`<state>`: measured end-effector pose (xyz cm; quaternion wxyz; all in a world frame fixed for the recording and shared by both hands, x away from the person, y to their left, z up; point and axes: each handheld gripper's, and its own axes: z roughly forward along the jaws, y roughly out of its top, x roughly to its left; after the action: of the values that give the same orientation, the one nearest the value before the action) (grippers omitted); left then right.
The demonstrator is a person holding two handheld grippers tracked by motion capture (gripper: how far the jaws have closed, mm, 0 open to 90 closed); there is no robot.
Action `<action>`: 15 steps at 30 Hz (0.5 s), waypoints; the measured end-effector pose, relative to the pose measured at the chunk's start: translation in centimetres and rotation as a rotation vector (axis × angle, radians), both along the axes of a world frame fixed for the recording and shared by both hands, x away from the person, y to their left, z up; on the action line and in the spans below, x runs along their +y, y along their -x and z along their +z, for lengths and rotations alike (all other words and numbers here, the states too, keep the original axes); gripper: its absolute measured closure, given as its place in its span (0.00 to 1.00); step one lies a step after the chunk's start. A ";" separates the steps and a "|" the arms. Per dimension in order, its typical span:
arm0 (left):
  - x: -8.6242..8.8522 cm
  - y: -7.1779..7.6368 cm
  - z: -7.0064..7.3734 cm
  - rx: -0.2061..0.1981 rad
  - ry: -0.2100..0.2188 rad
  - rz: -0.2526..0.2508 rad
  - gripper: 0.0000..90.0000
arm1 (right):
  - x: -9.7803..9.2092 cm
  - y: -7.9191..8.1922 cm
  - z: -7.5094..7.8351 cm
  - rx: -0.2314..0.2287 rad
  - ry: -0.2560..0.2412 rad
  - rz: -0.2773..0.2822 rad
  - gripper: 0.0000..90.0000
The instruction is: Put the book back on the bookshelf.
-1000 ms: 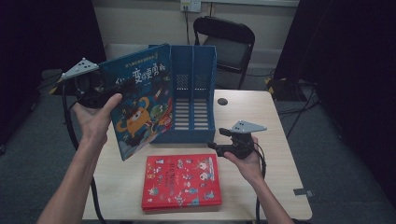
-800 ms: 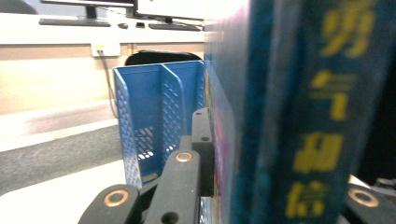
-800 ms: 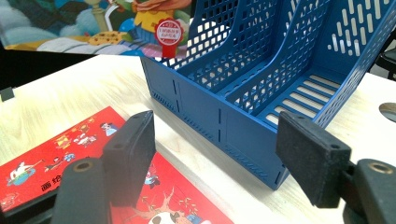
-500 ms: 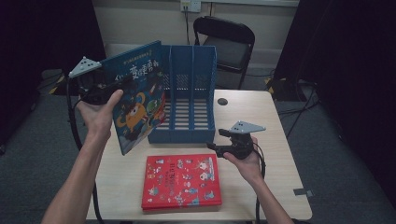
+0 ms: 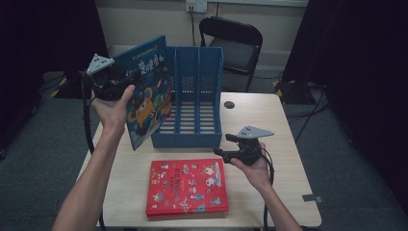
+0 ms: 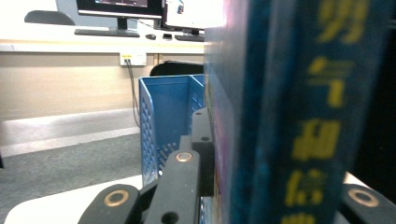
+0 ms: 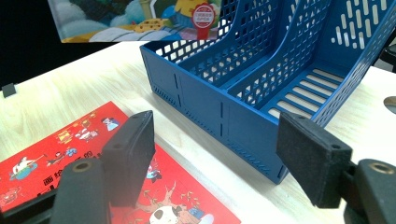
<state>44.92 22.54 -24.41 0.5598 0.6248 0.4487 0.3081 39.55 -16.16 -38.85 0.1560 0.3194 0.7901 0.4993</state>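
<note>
High view: raised left tool [image 5: 117, 87] grips blue book [image 5: 146, 96]; right tool [image 5: 226, 148] rests open.

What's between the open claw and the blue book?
In the high view, the blue rack stands between the right claw and the blue book.

Books: two, blue book [image 5: 146, 103] and red book [image 5: 186, 186]. File rack [image 5: 190, 132]: one, three slots. Grippers: two, left gripper [image 5: 122, 89] and right gripper [image 5: 222, 146]. Chair [image 5: 231, 45]: one. Table [image 5: 269, 125]: one.
</note>
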 end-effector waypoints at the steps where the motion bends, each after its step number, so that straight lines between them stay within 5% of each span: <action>1: -0.1 -0.2 -0.1 0.002 0.000 0.005 0.93 | 0.0 0.0 0.0 0.002 0.001 0.000 0.32; 15: -1.7 -3.3 -0.8 0.002 -0.016 0.077 0.93 | 0.0 0.1 -0.7 0.025 0.009 0.005 0.31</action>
<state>48.25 20.83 -25.19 0.5420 0.6118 0.4706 0.3325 39.41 -16.20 -39.60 0.1462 0.3232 0.7950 0.4920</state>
